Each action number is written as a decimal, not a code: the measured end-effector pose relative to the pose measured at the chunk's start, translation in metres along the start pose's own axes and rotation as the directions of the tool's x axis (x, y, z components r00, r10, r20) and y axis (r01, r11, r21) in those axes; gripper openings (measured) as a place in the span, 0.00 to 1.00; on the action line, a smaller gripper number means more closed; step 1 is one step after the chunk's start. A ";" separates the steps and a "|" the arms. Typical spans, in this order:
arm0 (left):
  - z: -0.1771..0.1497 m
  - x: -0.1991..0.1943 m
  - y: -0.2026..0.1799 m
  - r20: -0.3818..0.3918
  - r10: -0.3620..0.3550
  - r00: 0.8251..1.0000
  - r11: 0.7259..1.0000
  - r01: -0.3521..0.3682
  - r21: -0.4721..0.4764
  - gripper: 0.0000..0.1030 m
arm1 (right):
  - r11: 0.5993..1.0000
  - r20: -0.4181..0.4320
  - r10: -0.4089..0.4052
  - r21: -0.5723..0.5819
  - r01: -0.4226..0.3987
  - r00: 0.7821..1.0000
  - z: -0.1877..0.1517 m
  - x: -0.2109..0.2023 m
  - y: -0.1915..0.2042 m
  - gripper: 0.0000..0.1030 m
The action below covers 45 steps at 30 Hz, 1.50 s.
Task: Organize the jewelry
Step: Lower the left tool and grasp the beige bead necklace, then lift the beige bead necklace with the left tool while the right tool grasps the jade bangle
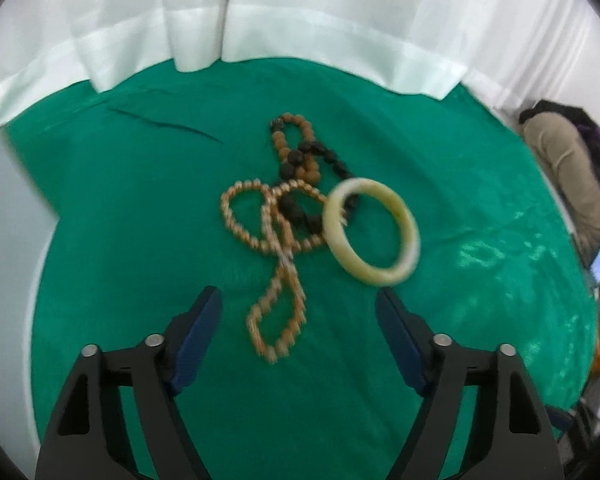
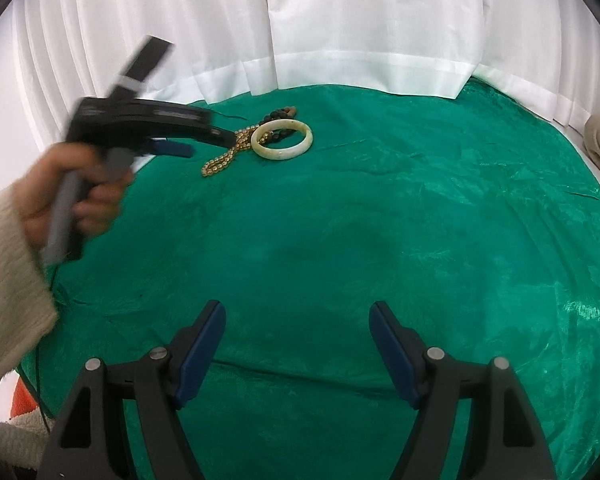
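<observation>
So the jewelry is all dumped in one tangled pile toward the back of the green cloth (image 1: 140, 240), near the white curtain (image 1: 300, 20). There's a pale jade-looking bangle (image 1: 371, 230) lying flat with its far edge overlapping a dark bead bracelet (image 1: 300, 208), a brown bead string (image 1: 296, 140) behind that, and a long gold bead necklace (image 1: 278, 280) twisted into loops that trails out toward the camera. Looks like everything's heaped together on purpose so it has to be pulled apart piece by piece.

The left gripper (image 1: 298, 304) is hovering right over the near end of the pile, fingers spread wide, nothing between them, and the tail loop of the necklace sits roughly in the gap below. Can't tell if it's touching the cloth, the view's a bit blurry. My guess is the necklace tail is the first grab since it sticks out of the tangle.

The right gripper (image 2: 296, 320) is hanging well back over bare cloth, also spread wide and holding nothing. From its view you can see the person's hand (image 2: 76, 196) on the left tool's handle, pointed at the pile
</observation>
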<state>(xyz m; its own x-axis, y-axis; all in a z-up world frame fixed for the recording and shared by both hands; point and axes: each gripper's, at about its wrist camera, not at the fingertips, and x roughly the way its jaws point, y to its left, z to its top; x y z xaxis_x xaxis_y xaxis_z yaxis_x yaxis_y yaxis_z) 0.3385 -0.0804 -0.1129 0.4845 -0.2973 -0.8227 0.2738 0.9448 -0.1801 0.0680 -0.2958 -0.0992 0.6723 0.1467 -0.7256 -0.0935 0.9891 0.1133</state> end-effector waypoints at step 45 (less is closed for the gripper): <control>-0.130 -0.174 0.060 0.180 -0.098 0.979 0.959 0.141 -0.244 0.05 | 0.968 -0.182 0.251 0.047 -0.247 0.951 0.121 0.051 0.017 0.74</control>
<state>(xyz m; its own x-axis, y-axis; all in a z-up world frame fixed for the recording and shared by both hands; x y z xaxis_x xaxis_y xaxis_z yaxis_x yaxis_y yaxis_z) 0.1624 0.0462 -0.0504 0.5965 -0.4087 -0.6908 0.1282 0.8981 -0.4207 0.1896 -0.2724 -0.0526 0.4819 0.3894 -0.7849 -0.2215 0.9209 0.3209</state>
